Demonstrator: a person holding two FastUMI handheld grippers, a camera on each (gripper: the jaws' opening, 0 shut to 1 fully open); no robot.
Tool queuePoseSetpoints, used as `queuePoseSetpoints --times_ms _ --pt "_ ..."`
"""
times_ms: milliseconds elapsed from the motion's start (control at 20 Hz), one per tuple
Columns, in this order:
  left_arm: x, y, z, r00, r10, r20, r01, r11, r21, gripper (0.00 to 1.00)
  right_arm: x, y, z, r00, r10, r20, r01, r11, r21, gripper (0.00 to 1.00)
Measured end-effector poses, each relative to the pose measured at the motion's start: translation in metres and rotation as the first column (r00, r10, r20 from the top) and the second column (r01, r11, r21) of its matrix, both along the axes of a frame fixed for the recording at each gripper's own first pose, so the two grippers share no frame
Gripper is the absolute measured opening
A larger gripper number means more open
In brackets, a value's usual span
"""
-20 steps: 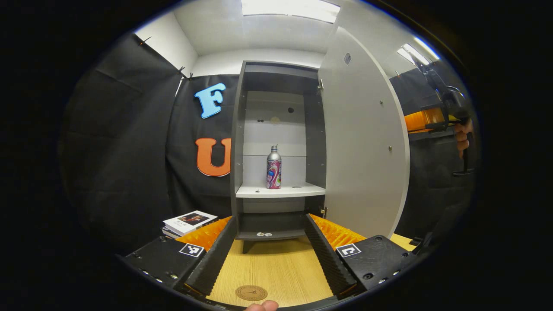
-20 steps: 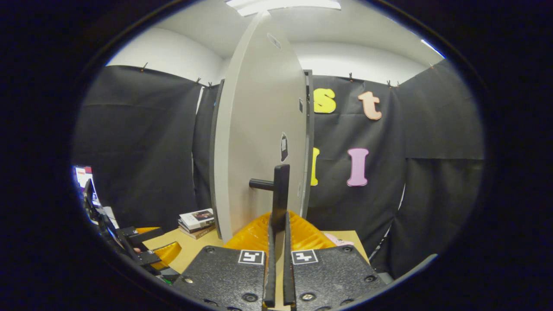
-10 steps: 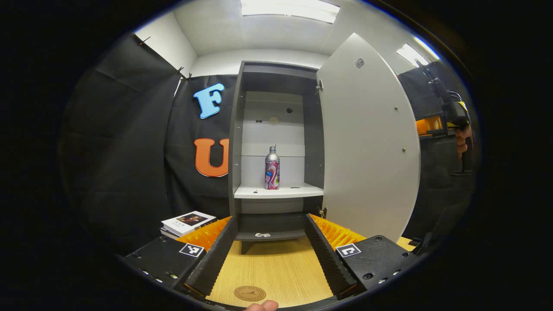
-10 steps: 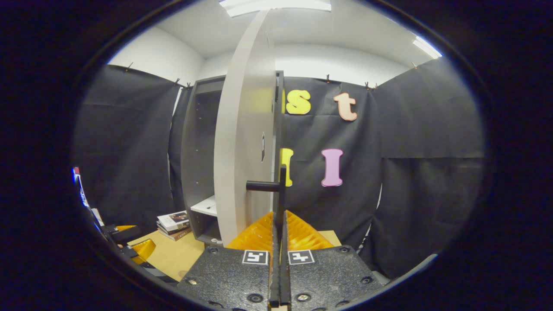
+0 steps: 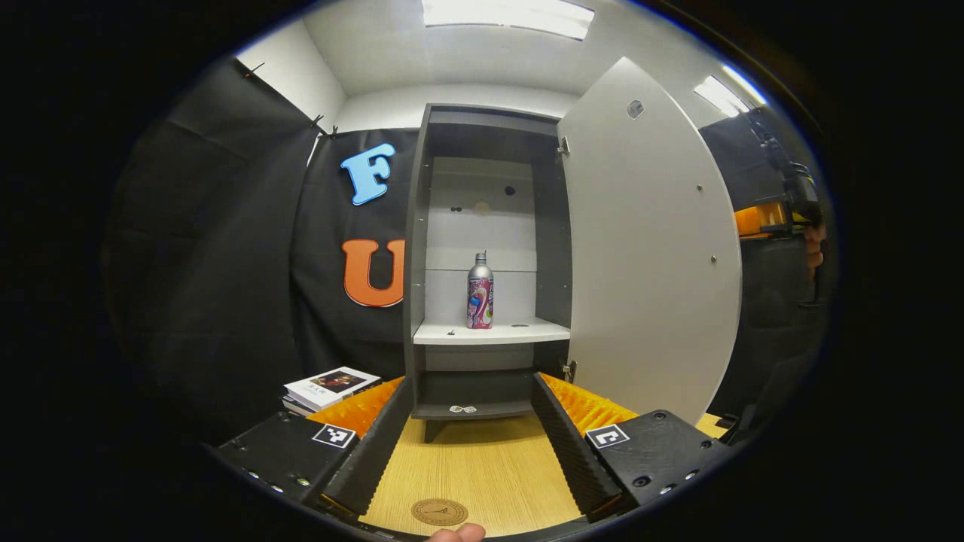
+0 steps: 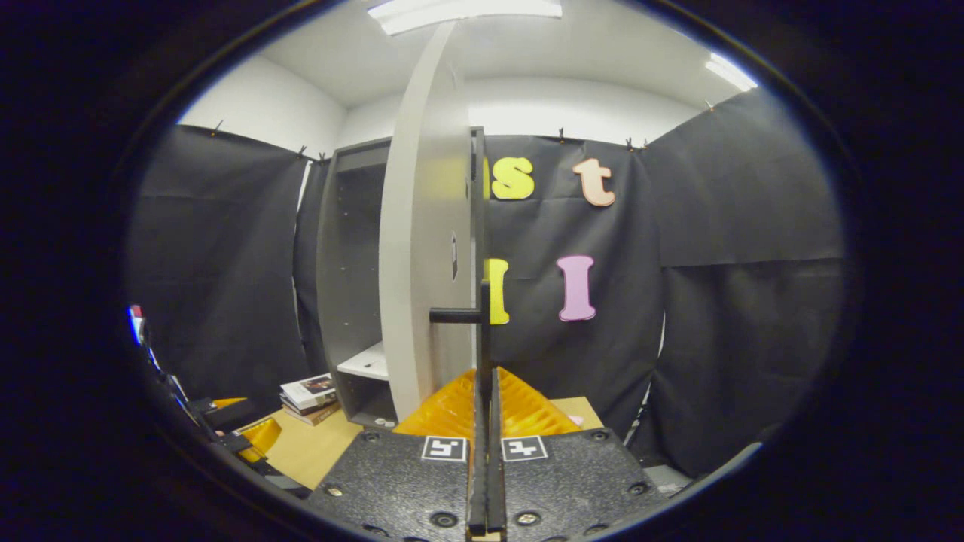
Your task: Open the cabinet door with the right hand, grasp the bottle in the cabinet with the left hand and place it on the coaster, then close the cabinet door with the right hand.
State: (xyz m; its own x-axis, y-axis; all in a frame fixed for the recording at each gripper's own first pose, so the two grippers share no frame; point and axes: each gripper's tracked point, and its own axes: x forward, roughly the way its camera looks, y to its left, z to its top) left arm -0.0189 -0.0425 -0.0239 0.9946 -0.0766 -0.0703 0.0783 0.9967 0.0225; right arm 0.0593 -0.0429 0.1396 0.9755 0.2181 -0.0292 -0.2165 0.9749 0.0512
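Observation:
The grey cabinet (image 5: pixel 416 248) stands open, and a silver bottle (image 5: pixel 479 292) with a pink printed label stands upright on its white shelf (image 5: pixel 520 332). The door (image 5: pixel 648 248) is swung out to the right. A round brown coaster (image 5: pixel 439 512) lies on the wooden table (image 5: pixel 474 467) between my fingers. My left gripper (image 5: pixel 471 385) is open, low over the table and well short of the cabinet. My right gripper (image 6: pixel 487 374) is shut on the door's black handle (image 6: pixel 485 316), with the door (image 6: pixel 425 248) seen nearly edge-on. That right gripper (image 5: pixel 783 214) and its hand also show beyond the door.
A small stack of books (image 5: pixel 329 387) lies on the table left of the cabinet, and the books (image 6: pixel 309 391) also show in the right gripper view. A lower cabinet shelf (image 5: pixel 463 410) holds a small white item. Black cloth walls close in all around.
The door has swung wider open with my right gripper still on its handle. The cabinet's inside now shows in the right gripper view. My left gripper has barely moved.

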Motion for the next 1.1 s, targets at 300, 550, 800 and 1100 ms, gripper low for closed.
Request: queuePoseSetpoints --times_ms 300,550,800,1100 --pt "0.002 0.009 -0.005 1.0 0.014 -0.003 -0.014 1.0 -0.005 0.95 -0.054 -0.006 -0.002 0.997 -0.07 0.019 0.07 0.997 -0.04 0.04" --pt "0.006 0.017 -0.002 1.0 0.022 -0.002 -0.022 1.0 -0.006 0.95 -0.078 0.041 -0.01 0.999 0.022 0.033 -0.021 1.0 -0.02 0.04" --pt "0.008 0.018 0.006 1.0 0.017 0.01 -0.017 1.0 -0.001 0.95 -0.058 0.092 -0.04 0.996 0.077 0.048 -0.075 0.996 -0.044 0.04" --pt "0.01 0.025 0.008 1.0 0.024 0.01 -0.025 1.0 0.014 0.95 -0.024 0.119 -0.094 0.998 0.05 0.048 -0.047 0.997 -0.068 0.54"
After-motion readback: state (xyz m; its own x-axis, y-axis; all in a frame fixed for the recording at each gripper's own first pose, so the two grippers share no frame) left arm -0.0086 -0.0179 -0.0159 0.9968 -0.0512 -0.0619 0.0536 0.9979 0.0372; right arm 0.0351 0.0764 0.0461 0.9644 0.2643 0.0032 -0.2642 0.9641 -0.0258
